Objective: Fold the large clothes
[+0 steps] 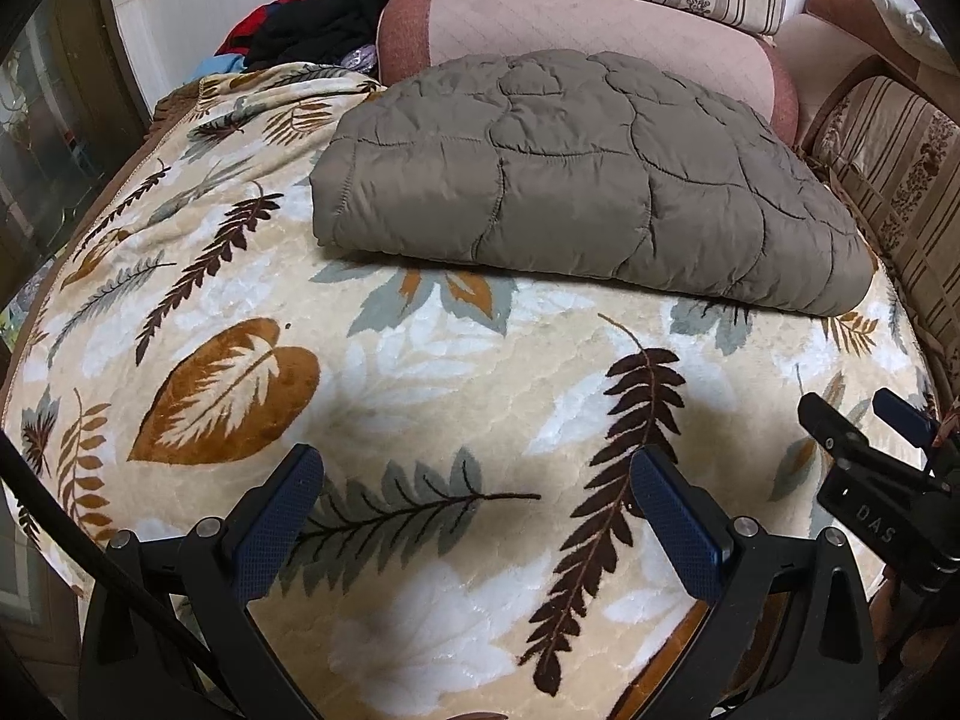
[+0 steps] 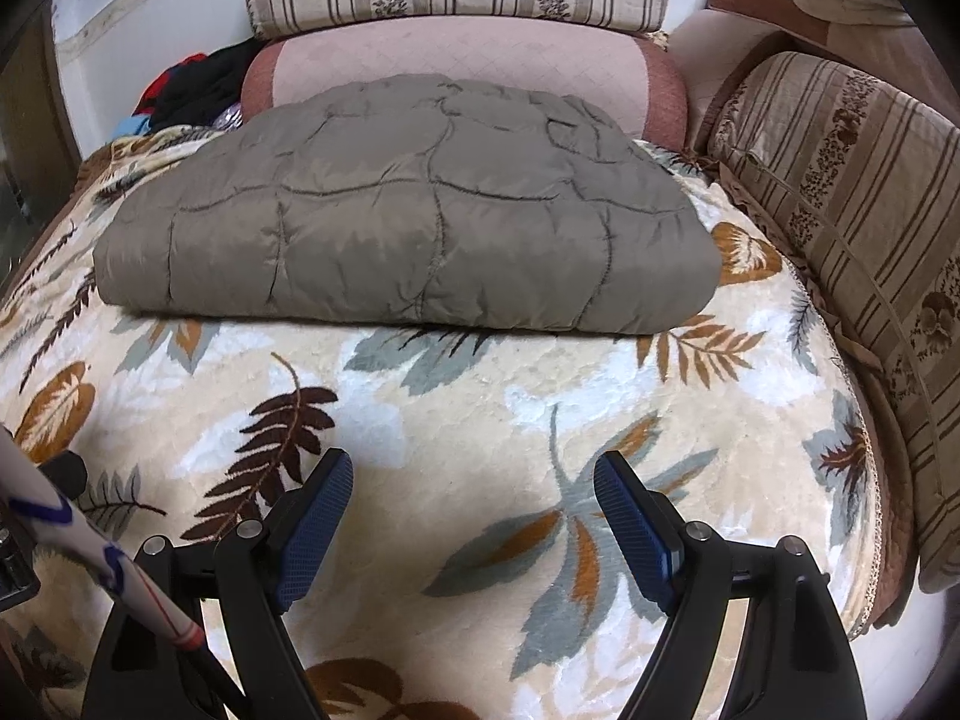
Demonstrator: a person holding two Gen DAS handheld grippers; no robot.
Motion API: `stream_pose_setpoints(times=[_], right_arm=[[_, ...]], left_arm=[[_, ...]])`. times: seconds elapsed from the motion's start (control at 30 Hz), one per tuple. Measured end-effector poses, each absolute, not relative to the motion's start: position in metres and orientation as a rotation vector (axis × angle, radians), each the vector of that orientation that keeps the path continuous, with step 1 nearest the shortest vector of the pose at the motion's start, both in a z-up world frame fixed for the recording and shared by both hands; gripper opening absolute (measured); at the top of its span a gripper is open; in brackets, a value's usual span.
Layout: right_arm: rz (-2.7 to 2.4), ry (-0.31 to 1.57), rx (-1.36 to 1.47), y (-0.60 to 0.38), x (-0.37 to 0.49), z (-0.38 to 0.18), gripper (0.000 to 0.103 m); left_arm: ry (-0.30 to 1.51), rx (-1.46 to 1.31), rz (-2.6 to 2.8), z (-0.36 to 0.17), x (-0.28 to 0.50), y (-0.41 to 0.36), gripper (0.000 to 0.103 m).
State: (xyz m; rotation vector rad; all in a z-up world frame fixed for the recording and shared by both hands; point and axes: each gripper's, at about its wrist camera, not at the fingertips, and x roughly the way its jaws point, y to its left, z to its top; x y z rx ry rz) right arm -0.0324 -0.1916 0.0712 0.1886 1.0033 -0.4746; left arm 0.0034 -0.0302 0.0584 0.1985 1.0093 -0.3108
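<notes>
The quilted coat (image 2: 408, 222) lies ahead of both hand-held grippers, folded into a thick olive-grey bundle on the leaf-patterned blanket (image 2: 468, 420), its far side close to the pink bolster (image 2: 456, 60) at the back. Its long axis runs left to right across both views, so its near folded edge faces the grippers broadside. From the right hand-held gripper (image 2: 474, 516) the bundle sits almost dead ahead, its near edge spanning wider than the jaws; from the left hand-held gripper (image 1: 477, 516) it lies ahead and off to the right, its left corner roughly in line with the left finger. The right one looks the nearer and better centred, though both are well apart from the cloth with bare blanket between. Both hang low over the blanket, pointed forward and slightly down, jaws spread wide and holding nothing. In the left view the right gripper shows at the right edge, beside the left one. The coat looks already folded; any further fold would probably mean reaching forward to that near edge.
</notes>
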Motion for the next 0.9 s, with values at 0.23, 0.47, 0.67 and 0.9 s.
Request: stream_pose_setpoints(times=[0.23,0.47,0.67,0.9], right_arm=[[-0.466,1.01,0.171,-0.19,-0.03,0.066,0.086],[-0.487,0.993,0.181,-0.195,-0.034,0.072,0.086],[-0.475,0.983,0.157,-0.187,-0.039,0.078,0.086],[-0.462,0.961,0.106,-0.17,-0.044,0.088,0.086]], left_arm=[[1.002,0.186,-0.34,0.059,0.002,-0.034,0.102],[0.991,0.174,-0.344,0.062,-0.001,-0.033,0.102],[0.967,0.165,-0.346,0.07,-0.008,-0.028,0.102],[0.929,0.151,-0.35,0.082,-0.019,-0.02,0.102]])
